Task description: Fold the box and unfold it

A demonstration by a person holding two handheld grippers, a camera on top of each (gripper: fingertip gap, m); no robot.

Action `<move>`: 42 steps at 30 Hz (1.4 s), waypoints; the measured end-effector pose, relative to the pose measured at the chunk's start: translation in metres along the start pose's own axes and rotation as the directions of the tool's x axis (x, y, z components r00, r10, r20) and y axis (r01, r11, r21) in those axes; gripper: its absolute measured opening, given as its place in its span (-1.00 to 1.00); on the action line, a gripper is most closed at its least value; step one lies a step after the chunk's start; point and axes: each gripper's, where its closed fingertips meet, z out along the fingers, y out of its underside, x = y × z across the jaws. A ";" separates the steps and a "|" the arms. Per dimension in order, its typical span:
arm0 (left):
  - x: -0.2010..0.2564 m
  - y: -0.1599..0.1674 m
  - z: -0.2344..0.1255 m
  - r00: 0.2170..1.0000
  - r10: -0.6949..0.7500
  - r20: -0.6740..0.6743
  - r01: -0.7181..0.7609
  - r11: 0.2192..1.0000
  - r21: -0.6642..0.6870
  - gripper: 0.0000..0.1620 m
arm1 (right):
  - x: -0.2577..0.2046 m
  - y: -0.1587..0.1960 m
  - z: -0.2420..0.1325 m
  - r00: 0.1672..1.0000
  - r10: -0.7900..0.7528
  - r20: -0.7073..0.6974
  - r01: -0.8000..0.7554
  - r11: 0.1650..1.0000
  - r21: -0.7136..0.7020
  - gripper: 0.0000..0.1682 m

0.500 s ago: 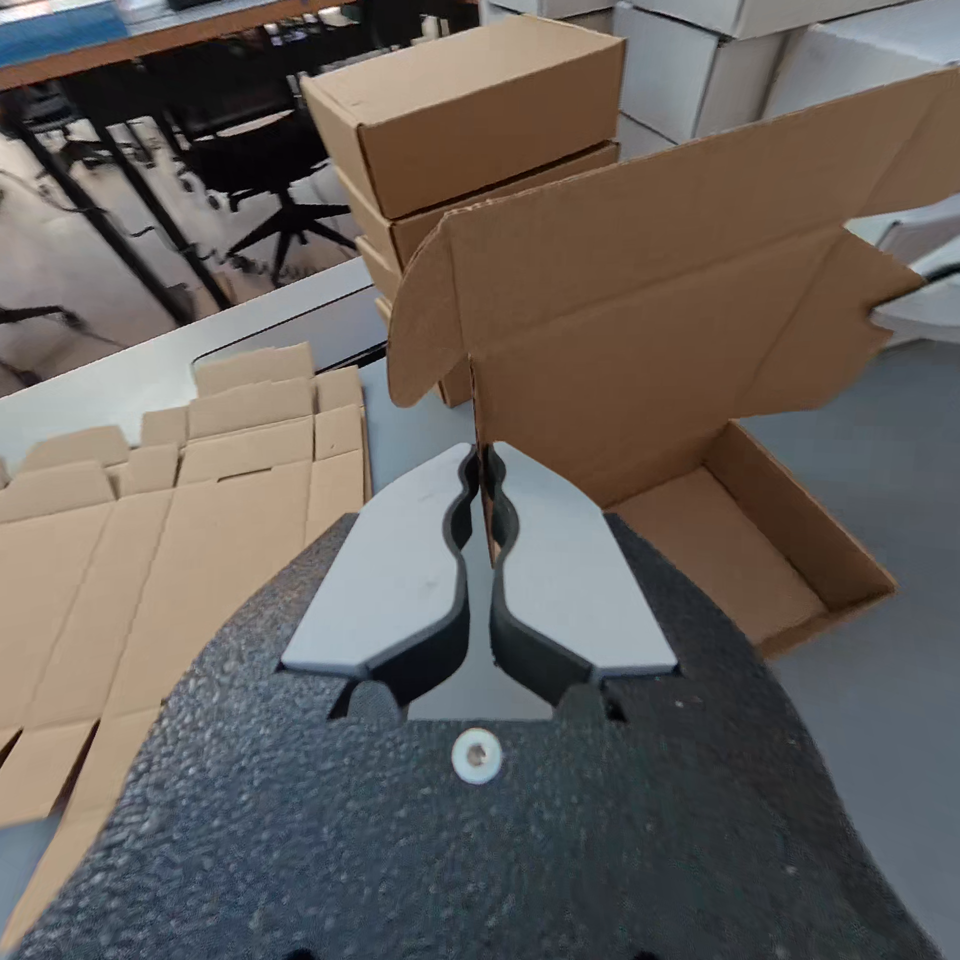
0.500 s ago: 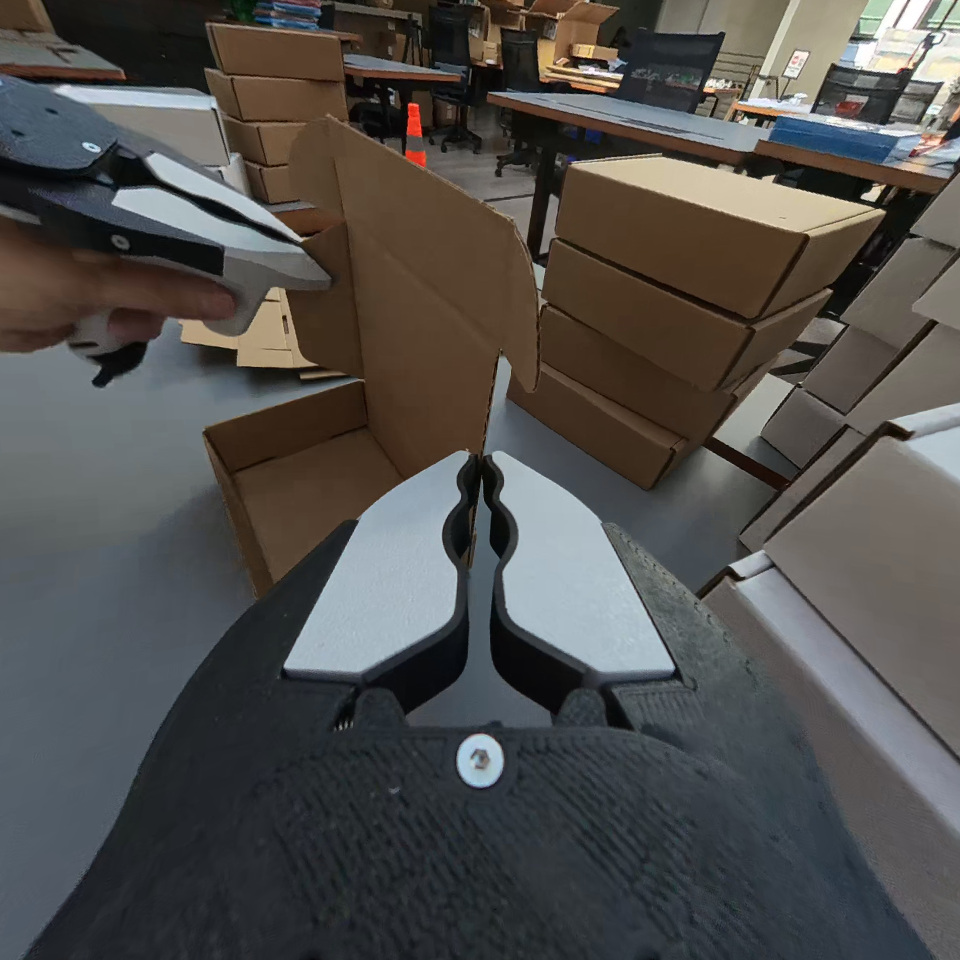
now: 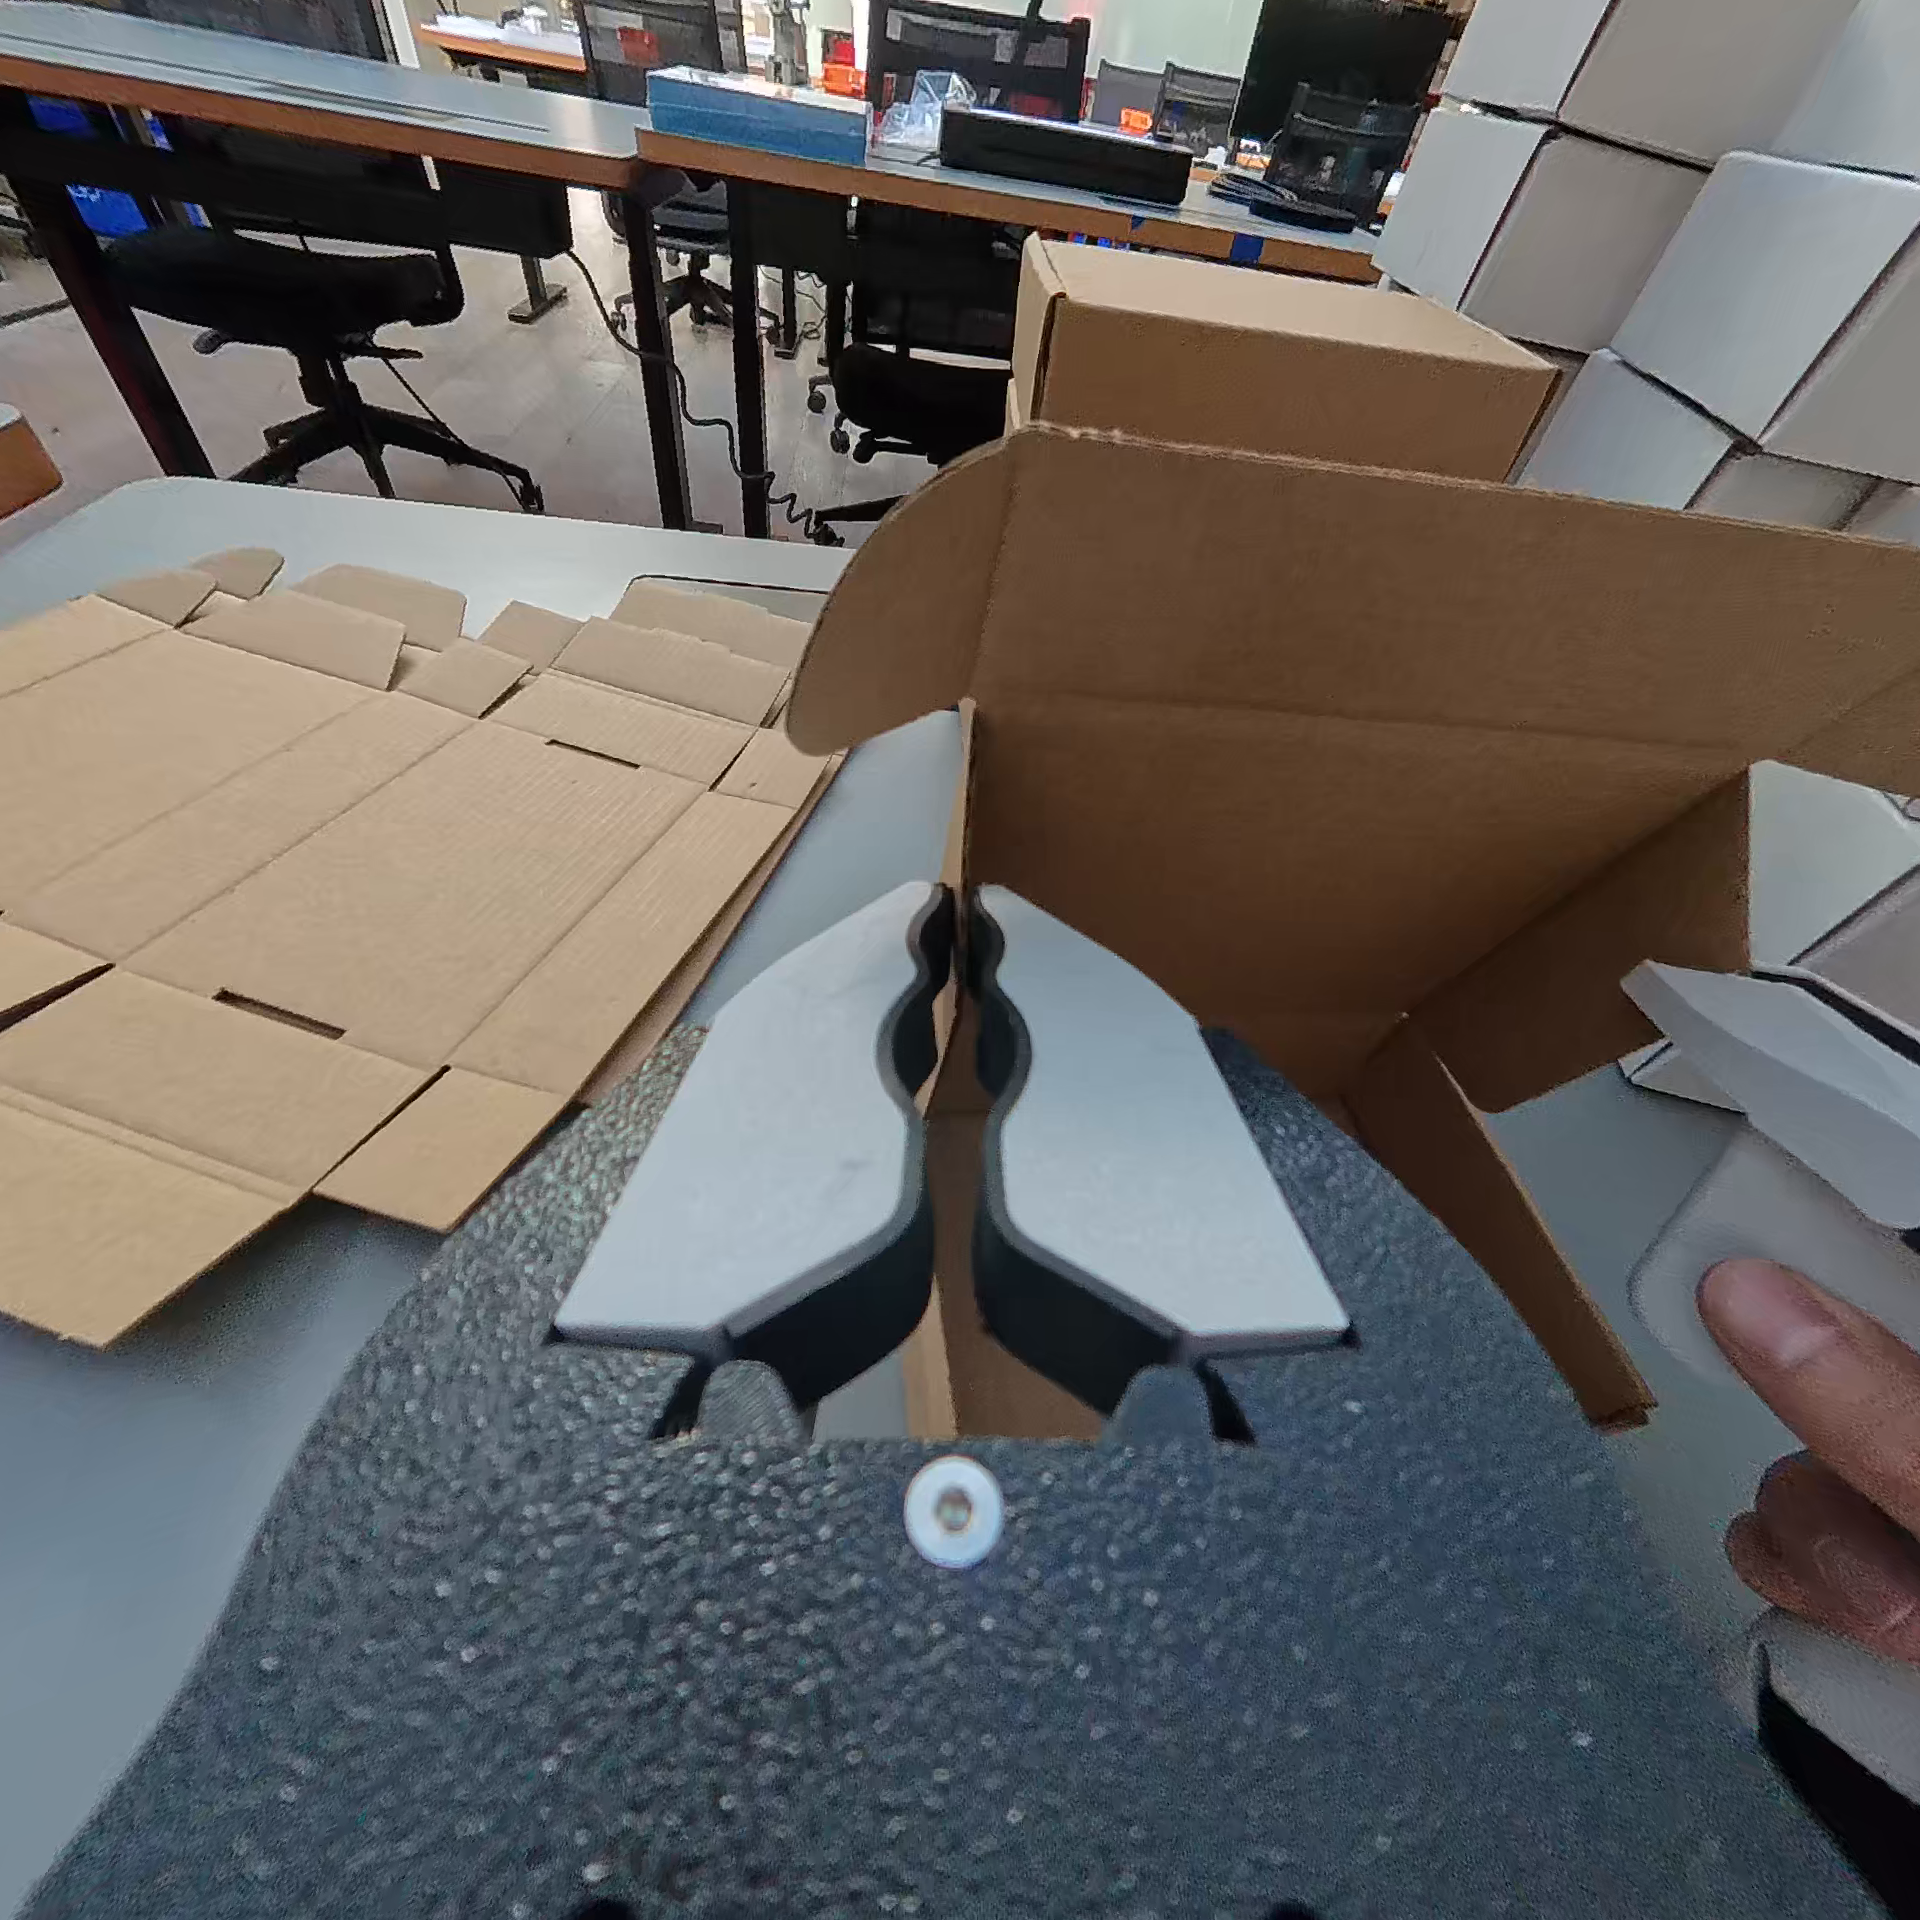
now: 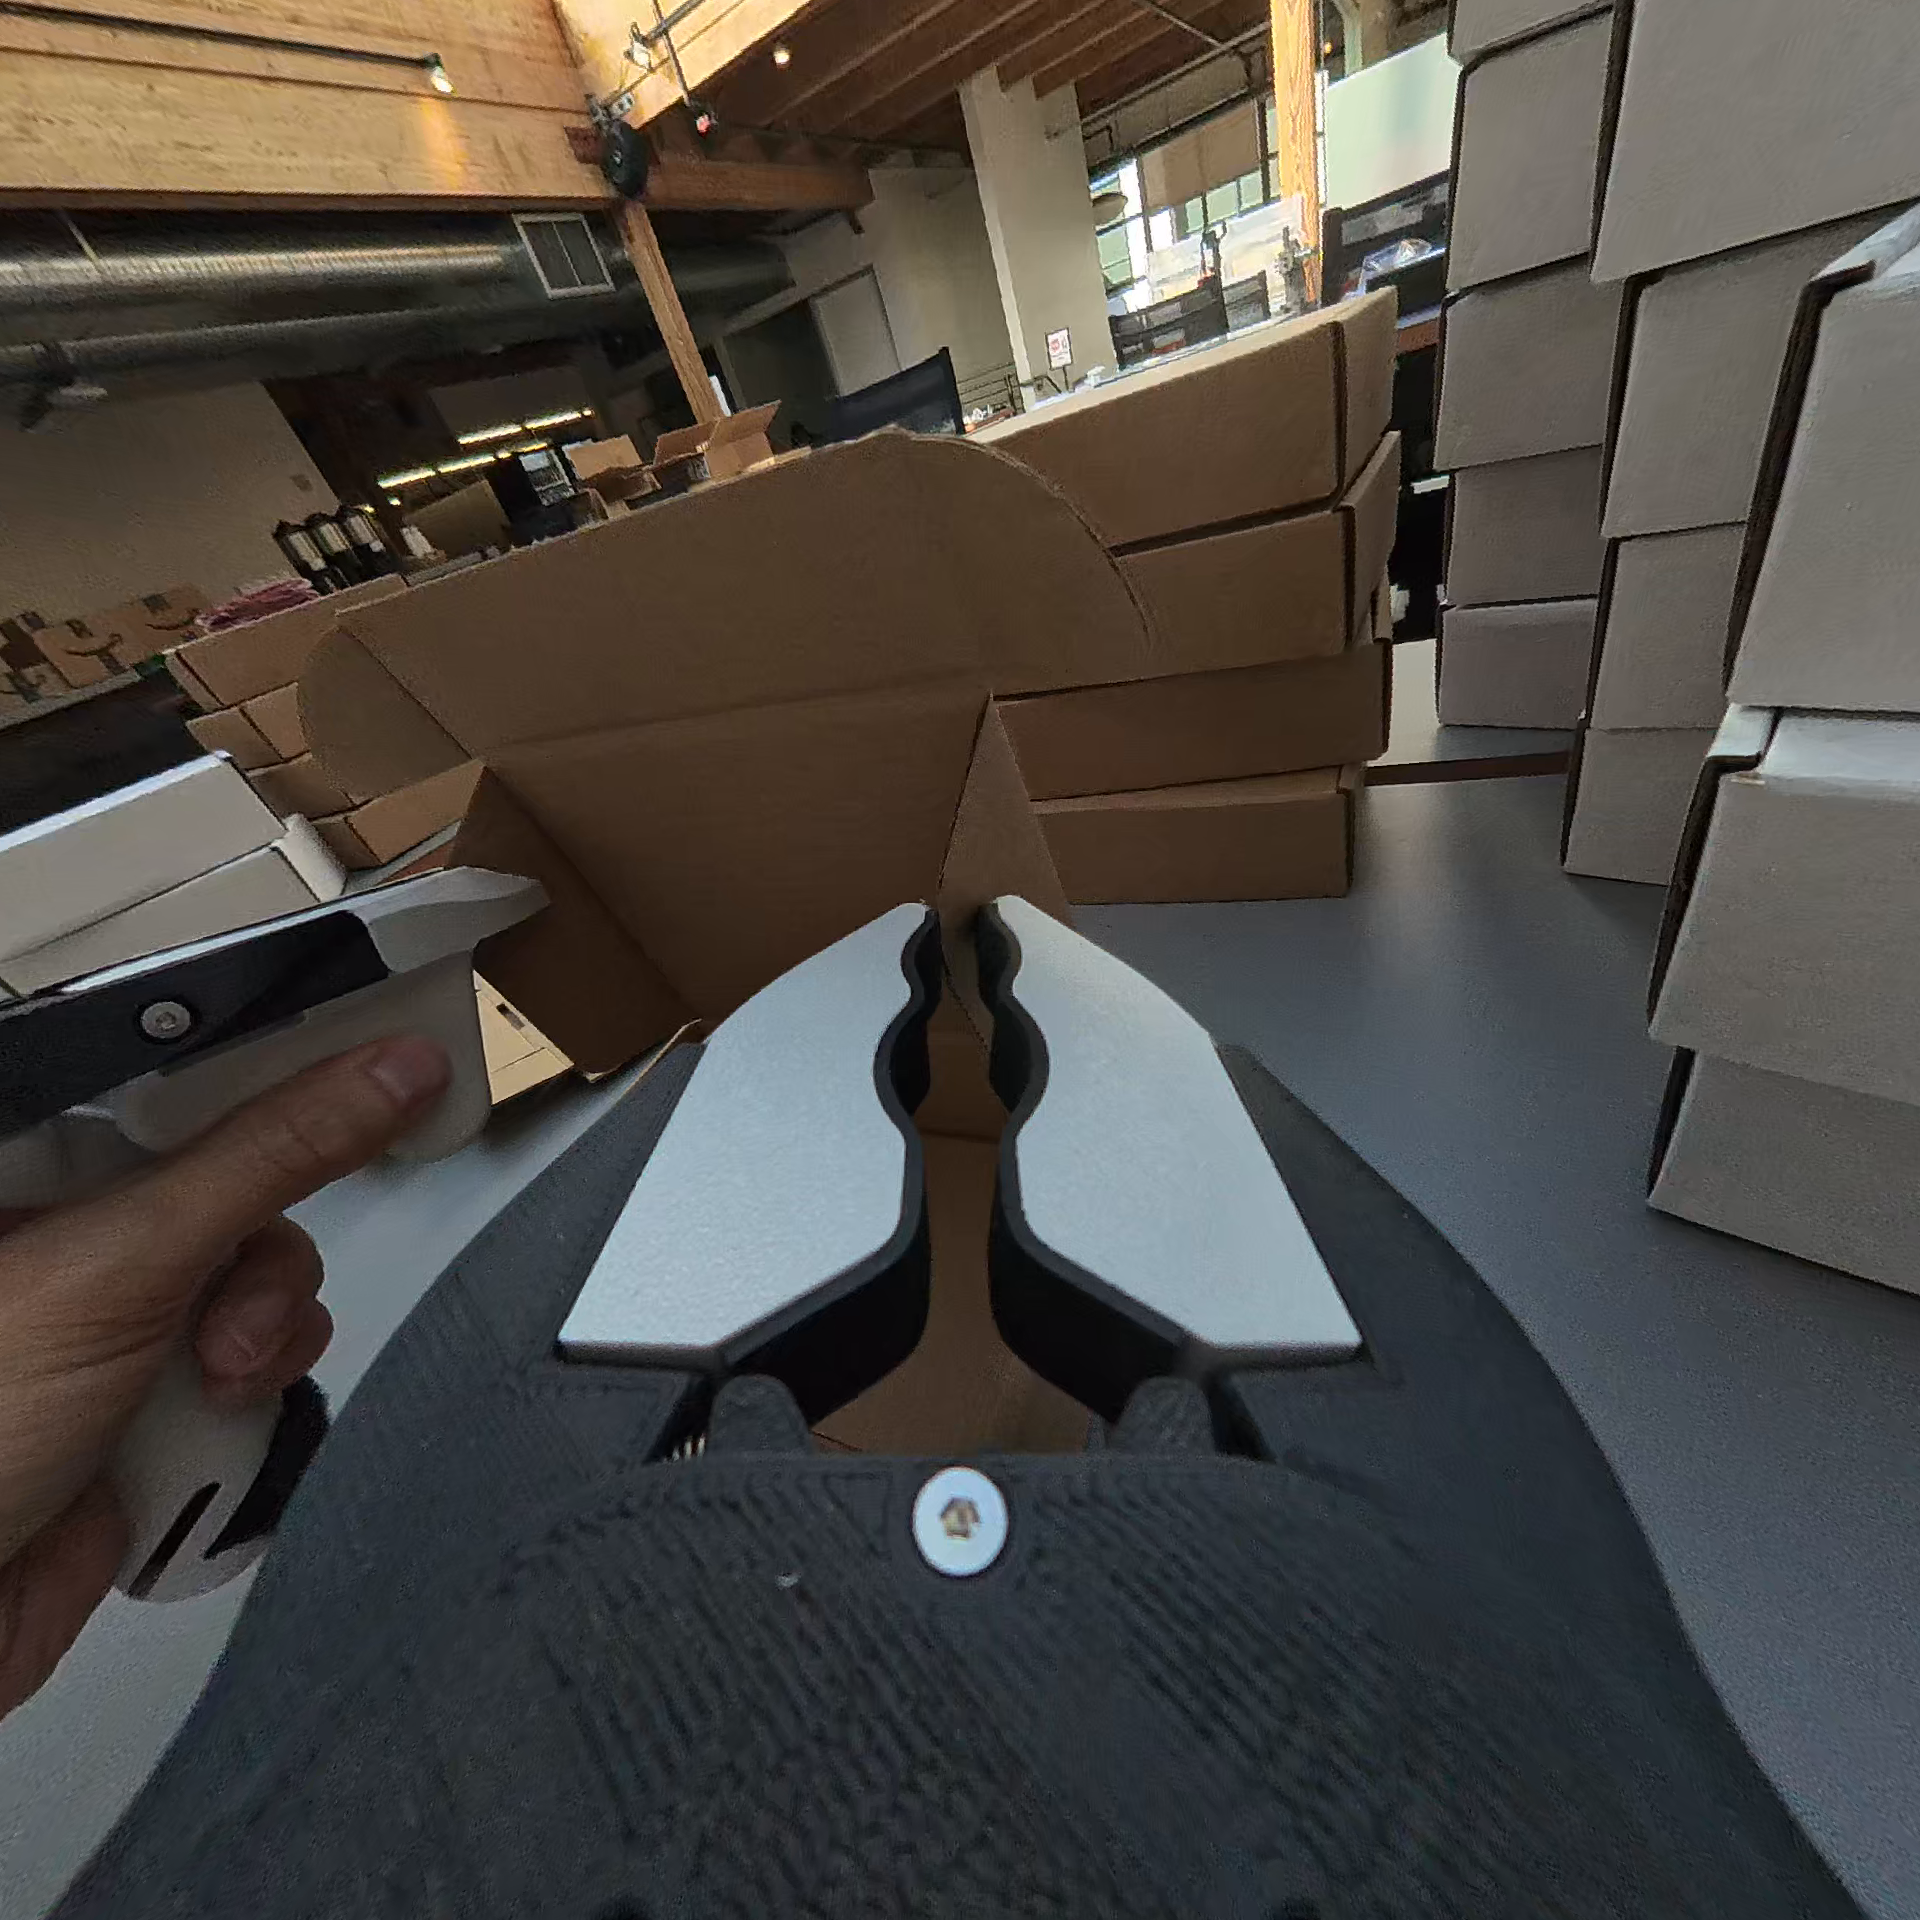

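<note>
Box (image 3: 1351,831) sits centre frame in both wrist views, on the grey table (image 4: 1455,1039), lid panel raised w/ rounded ear flaps at its top corners. Base tray is mostly hidden behind the fingers.

Left gripper (image 3: 958,914): jaws pressed nearly together, pinching the thin vertical edge of the box's side wall, centre of left view. Right gripper (image 4: 958,920): same, jaws closed on the opposite side edge, centre of right view. Each gripper also shows at the other view's edge, tip at the far side of the box.

Handling, my guess: light corrugated card, stiff across panels but bends readily along the scored creases. Not fragile, though a hard pinch could dent or crease it, and flaps can tear at the cuts. Surface is matte, so probably little slip. Best hold looks like panel edges near a crease, 1 gripper per side, as now.

Flat blanks (image 3: 312,883) lie at left of left view; 4 or so folded brown boxes (image 4: 1195,665) stacked behind in the right view.
</note>
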 end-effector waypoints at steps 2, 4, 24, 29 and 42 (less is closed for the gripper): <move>0.001 0.003 -0.004 1.000 -0.021 0.001 0.021 1.000 0.013 -0.98 | 0.000 0.002 -0.002 1.000 0.024 0.016 -0.024 1.000 0.007 -0.92; 0.002 0.007 -0.008 1.000 -0.010 0.012 0.010 1.000 0.019 -0.98 | 0.001 0.005 -0.004 0.999 0.021 0.031 -0.021 1.000 -0.007 -0.92; 0.012 0.013 -0.022 0.998 -0.064 0.004 0.064 0.997 -0.042 -0.98 | 0.008 0.010 -0.018 0.990 -0.144 -0.001 0.142 0.982 -0.126 -0.94; 0.011 0.018 -0.018 0.998 -0.058 0.032 0.059 0.998 -0.025 -0.98 | 0.006 0.015 -0.016 0.984 -0.165 -0.072 0.156 0.980 -0.122 -0.94; 0.012 0.020 -0.024 0.932 -0.342 -0.116 0.333 0.938 -0.094 -0.97 | -0.002 0.021 -0.032 0.952 -0.296 -0.082 0.280 0.946 -0.161 -0.93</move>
